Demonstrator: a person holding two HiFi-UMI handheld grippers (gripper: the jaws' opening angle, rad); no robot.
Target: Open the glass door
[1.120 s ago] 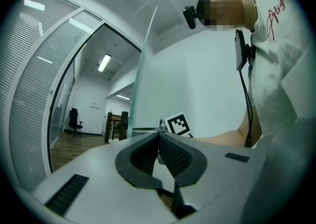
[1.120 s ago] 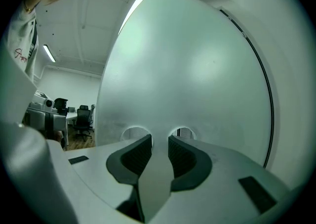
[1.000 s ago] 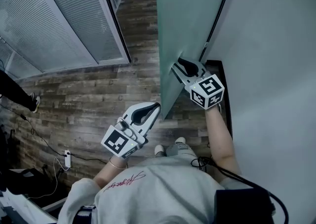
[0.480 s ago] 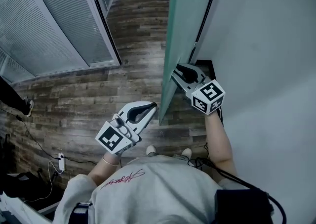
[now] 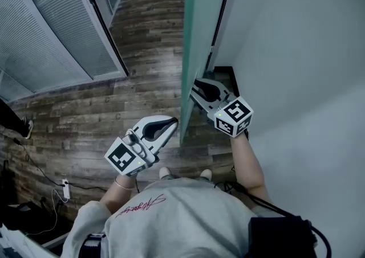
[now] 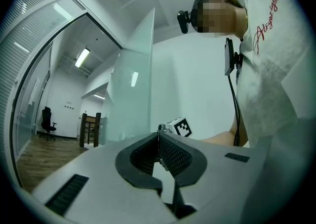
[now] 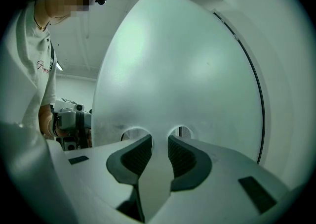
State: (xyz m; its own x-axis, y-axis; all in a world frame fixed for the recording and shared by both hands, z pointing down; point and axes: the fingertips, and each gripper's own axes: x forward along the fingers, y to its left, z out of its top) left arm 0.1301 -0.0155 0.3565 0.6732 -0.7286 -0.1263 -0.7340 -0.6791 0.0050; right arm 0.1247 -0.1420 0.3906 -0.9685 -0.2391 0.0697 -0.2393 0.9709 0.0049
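Observation:
The frosted glass door (image 5: 197, 23) stands nearly edge-on in the head view, swung out from the white wall. My right gripper (image 5: 195, 85) is on its right face, tips against the pane close to the free edge. In the right gripper view the jaws (image 7: 160, 139) stand apart, only pane (image 7: 187, 69) showing between them, with two round clear spots just beyond the tips. My left gripper (image 5: 174, 121) hovers by the door's left side near its edge, shut and empty. Its pads meet at the tip (image 6: 158, 135), with the door (image 6: 133, 99) ahead.
Dark wood floor (image 5: 148, 52) runs ahead on the left. A glass partition with blinds (image 5: 51, 29) lines the far left. The white wall (image 5: 296, 52) and a dark frame strip (image 5: 221, 6) close the right. A power strip (image 5: 64, 188) and cable lie lower left.
The door has swung further from the wall, now almost edge-on, with the right gripper staying against it. The left gripper has moved along beside the door's edge, still shut.

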